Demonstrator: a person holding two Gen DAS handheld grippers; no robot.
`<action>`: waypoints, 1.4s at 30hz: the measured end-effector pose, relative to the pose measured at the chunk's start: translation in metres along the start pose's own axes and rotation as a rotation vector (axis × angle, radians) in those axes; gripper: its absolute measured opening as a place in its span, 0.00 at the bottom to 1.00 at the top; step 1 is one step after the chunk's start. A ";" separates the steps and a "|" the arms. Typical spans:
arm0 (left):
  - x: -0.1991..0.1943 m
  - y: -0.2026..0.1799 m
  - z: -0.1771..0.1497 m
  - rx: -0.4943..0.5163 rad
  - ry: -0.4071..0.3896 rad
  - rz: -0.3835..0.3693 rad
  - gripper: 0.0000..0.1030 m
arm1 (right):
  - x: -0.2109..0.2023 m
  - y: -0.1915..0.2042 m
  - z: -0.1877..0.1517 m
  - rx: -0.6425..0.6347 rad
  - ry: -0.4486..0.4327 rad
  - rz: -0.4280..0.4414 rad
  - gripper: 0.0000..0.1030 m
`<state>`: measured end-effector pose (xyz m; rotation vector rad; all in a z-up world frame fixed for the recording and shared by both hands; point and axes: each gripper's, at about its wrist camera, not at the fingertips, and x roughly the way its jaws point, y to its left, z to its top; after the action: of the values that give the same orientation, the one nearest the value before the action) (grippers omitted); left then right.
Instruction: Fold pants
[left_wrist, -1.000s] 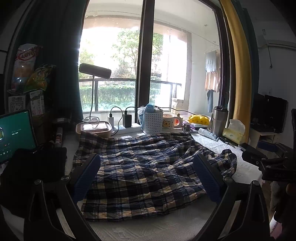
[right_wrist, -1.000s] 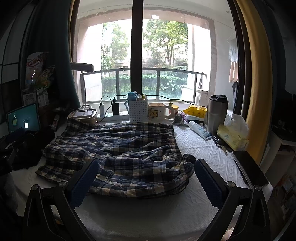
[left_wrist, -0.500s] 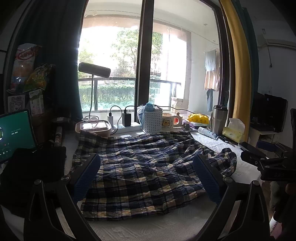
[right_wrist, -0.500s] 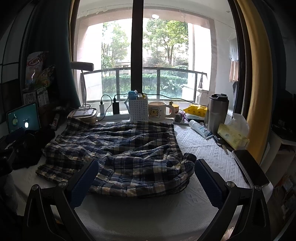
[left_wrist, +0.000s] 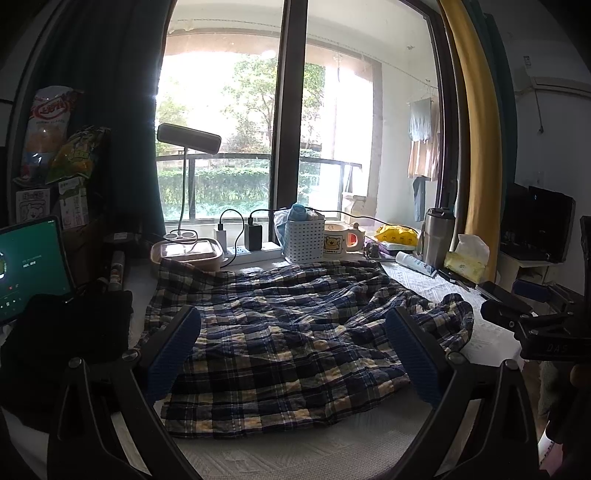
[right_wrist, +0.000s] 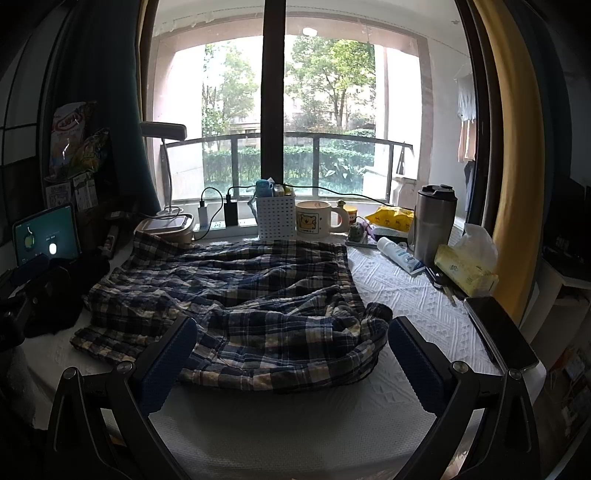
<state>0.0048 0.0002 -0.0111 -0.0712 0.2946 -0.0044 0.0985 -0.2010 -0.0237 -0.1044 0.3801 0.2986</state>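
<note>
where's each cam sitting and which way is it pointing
Left wrist: sits on the left gripper, over the table's near left, facing the window across the blue-and-cream plaid pants; its own open blue-padded fingers show, and the right gripper at the right edge.
Right wrist: sits on the right gripper, further right, also facing the window; only its open fingers show.
Shared: the pants, white perforated basket, bear-print mug, steel tumbler.

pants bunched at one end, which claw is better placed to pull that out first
Right, probably. The bunched end of the plaid pants lies just ahead of the open right claw; from the open left claw it sits far off to the side.
</note>
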 end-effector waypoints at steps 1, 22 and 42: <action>0.000 0.000 0.000 0.000 0.000 0.001 0.96 | 0.000 0.000 0.000 0.000 0.000 0.000 1.00; 0.000 -0.001 0.000 0.002 0.000 0.001 0.96 | 0.001 0.001 -0.004 0.000 0.004 0.001 1.00; 0.130 0.078 0.035 0.077 0.312 0.079 0.96 | 0.072 -0.049 0.038 -0.055 0.076 -0.027 1.00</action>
<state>0.1391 0.0787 -0.0207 0.0188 0.6082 0.0519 0.1903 -0.2222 -0.0141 -0.1749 0.4455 0.2795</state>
